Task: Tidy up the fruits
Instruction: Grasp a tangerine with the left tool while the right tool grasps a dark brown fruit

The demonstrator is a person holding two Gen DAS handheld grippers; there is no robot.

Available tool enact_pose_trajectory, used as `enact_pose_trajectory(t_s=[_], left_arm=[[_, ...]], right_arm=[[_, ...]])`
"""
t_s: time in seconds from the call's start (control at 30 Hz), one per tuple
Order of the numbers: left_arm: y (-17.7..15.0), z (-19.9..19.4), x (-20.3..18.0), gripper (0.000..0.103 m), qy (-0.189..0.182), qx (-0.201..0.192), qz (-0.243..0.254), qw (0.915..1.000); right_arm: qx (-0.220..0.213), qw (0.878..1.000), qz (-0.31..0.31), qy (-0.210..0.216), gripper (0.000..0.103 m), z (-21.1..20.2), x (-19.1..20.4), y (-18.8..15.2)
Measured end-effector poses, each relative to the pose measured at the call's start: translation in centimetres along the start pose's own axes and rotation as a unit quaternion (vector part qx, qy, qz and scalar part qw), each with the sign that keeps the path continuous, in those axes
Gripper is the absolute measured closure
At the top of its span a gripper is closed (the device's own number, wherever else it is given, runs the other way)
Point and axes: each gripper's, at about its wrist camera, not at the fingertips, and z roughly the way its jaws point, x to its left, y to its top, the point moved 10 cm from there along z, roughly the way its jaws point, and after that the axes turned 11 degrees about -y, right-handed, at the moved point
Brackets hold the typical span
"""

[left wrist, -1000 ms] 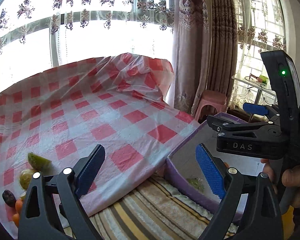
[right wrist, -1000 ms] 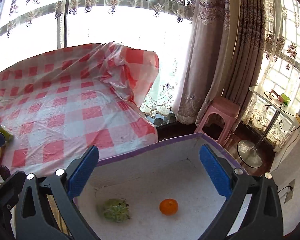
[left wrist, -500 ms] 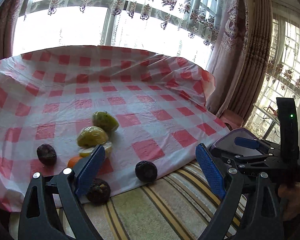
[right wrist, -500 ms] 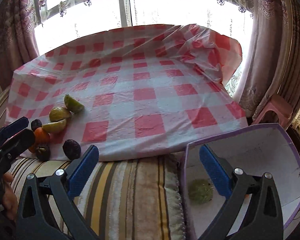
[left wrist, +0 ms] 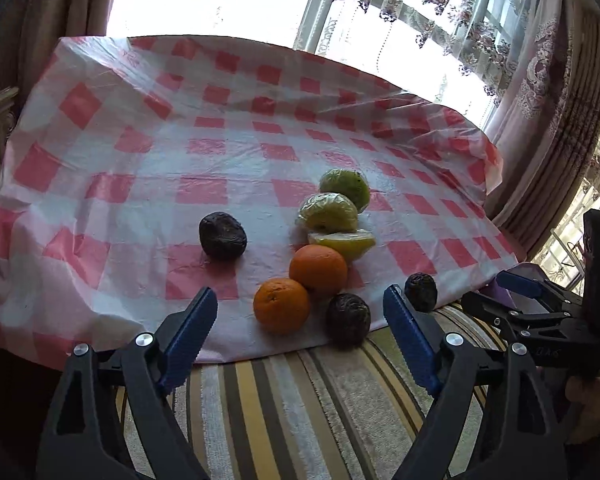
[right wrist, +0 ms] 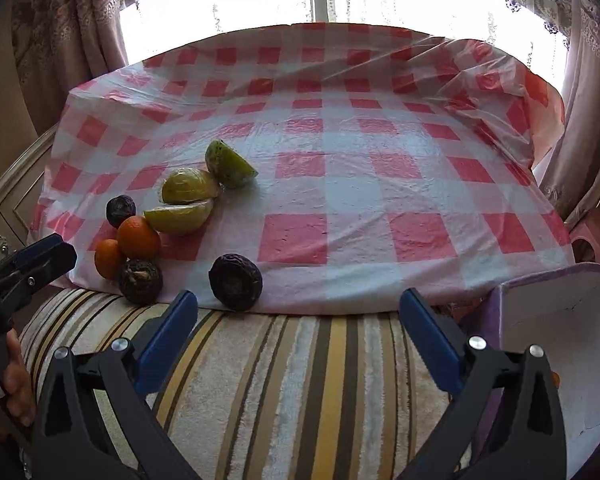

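Two oranges (left wrist: 282,306) (left wrist: 318,270), three dark wrinkled fruits (left wrist: 222,236) (left wrist: 347,320) (left wrist: 420,292) and three wrapped green-yellow pieces (left wrist: 328,212) lie on the red-checked cloth (left wrist: 180,160). My left gripper (left wrist: 298,293) hovers just before the near orange, its jaws closing with nothing pressed between them. My right gripper (right wrist: 299,295) stands open over the striped cushion (right wrist: 300,380), with a dark fruit (right wrist: 235,282) just ahead of its left finger. The purple box (right wrist: 556,320) sits at the right edge of the right wrist view. Most of its inside is hidden.
A bright window with patterned curtains (left wrist: 540,100) stands behind the cloth. A pink stool (right wrist: 592,236) is at the far right and a pale cabinet (right wrist: 0,208) at the far left. A hand (right wrist: 16,380) holds the left gripper's handle.
Both views have swung left, from the purple box to the fruit pile. The fruits now lie close before the left gripper, whose jaws stand a little narrower. The box has slid to the right edge.
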Motion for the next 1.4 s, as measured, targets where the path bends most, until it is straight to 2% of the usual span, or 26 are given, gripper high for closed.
enact_pose_trajectory(t_s=[0.1,0.2,0.23,0.37,0.6,0.8,0.9,1.07,1.4], left_arm=[[-0.3,0.7,1.2,0.028,-0.004,0.018,-0.022,0.9996],[-0.6,1.6,1.6,0.032,-0.003,0.039,-0.022,0.999],[-0.7,2.0,1.6,0.036,-0.004,0.046,-0.022,0.9987],[-1.2,2.9,1.5,0.039,-0.003,0.066,-0.016,0.9977],[-1.3,4.1,1.7,0.051,0.001,0.084,-0.015,0.9963],[-1.6,4.7,1.6,0.064,-0.003,0.095,-0.014,0.9954],[-1.6,4.8,1.6,0.064,-0.002,0.094,-0.01,0.9955],[-1.6,4.8,1.6,0.068,0.005,0.092,-0.004,0.9957],[-1.3,3.9,1.8,0.068,0.026,0.07,0.002,0.9972]], right_arm=[[0.004,1.0,-0.019,0.002,0.002,0.8,1.4,0.2],[0.01,0.999,-0.032,0.003,0.003,1.7,2.4,0.3],[0.015,0.999,-0.035,0.004,0.003,2.0,2.7,0.3],[0.024,0.999,-0.048,0.003,0.012,3.1,3.6,0.3],[0.031,0.998,-0.052,0.008,0.021,3.7,4.2,0.3],[0.044,0.998,-0.049,0.018,0.042,4.4,4.4,0.1],[0.045,0.998,-0.05,0.018,0.046,4.5,4.5,0.0],[0.047,0.997,-0.052,0.014,0.064,4.6,4.6,-0.3],[0.026,0.999,-0.043,0.011,0.065,3.7,4.1,-0.1]])
